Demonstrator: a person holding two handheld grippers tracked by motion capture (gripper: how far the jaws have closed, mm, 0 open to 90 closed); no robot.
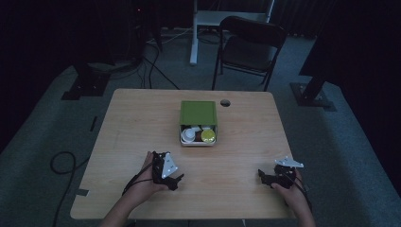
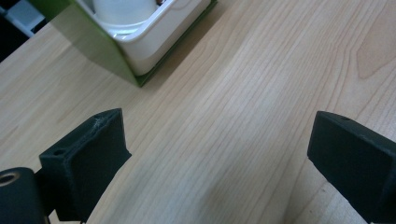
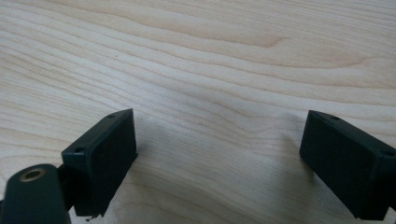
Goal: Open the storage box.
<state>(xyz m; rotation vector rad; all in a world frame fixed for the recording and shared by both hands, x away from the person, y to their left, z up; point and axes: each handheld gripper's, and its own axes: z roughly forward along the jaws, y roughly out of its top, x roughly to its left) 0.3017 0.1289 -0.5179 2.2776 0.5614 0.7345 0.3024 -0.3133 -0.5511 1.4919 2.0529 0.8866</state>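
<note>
Tools, left (image 1: 176, 180) and right (image 1: 263, 175), gape wide and empty near the green box (image 1: 198, 113); no writing is legible.

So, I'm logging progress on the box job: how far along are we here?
Done: the green lid sits slid back, so the white box shows its cups, one with a yellow top. In hand: nothing; the left gripper points toward the box with its jaws apart over bare table, and the right gripper rests open off to the side. Left: any handling of the box or its contents.
</note>
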